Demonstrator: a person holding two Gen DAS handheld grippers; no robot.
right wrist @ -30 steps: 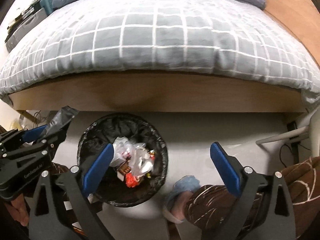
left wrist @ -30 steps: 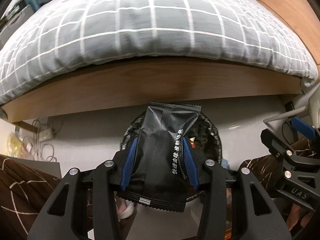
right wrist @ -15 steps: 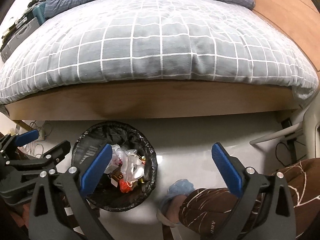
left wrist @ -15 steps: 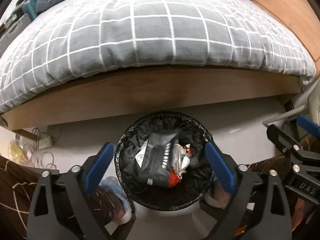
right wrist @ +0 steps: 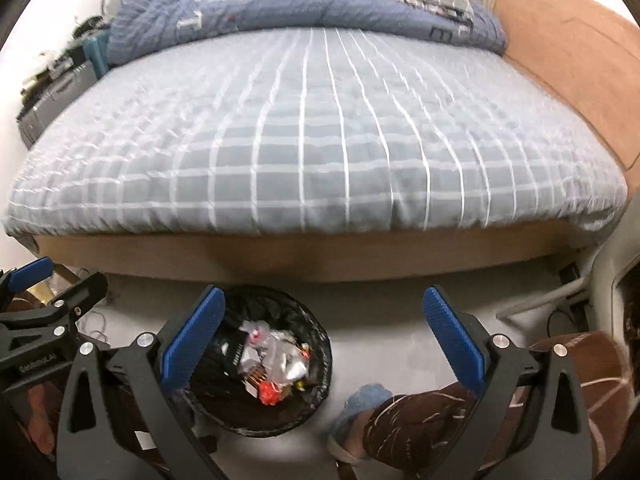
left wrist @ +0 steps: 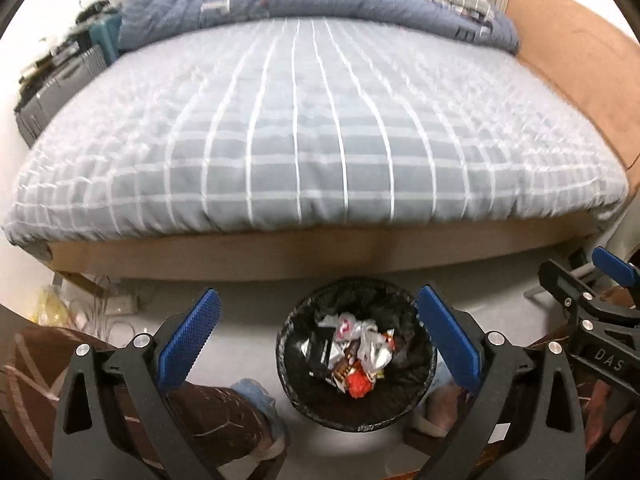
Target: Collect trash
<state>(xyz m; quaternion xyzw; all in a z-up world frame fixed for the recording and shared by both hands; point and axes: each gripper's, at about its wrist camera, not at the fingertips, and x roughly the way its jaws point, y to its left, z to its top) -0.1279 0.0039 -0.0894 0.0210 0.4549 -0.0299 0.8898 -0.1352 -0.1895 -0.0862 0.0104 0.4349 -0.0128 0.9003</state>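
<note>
Both claws empty over one lined bin, the trash lying inside it.

We hold the left gripper (left wrist: 316,334) and the right gripper (right wrist: 322,332) with jaws spread wide and nothing between them; the one trash bin (left wrist: 356,364) stands on the floor (right wrist: 380,312) just beside the bed's (left wrist: 320,140) near edge. Inside it we see one black wrapper (left wrist: 320,354) near the left rim, one red scrap (left wrist: 358,386) toward the near rim, and a tangle of crumpled clear plastic (left wrist: 370,346) we cannot count piece by piece. We judge it all light, soft and slippery, so any further piece is best pinched across a flat or bunched middle. We count two grippers, and no loose trash on the bedspread.
</note>
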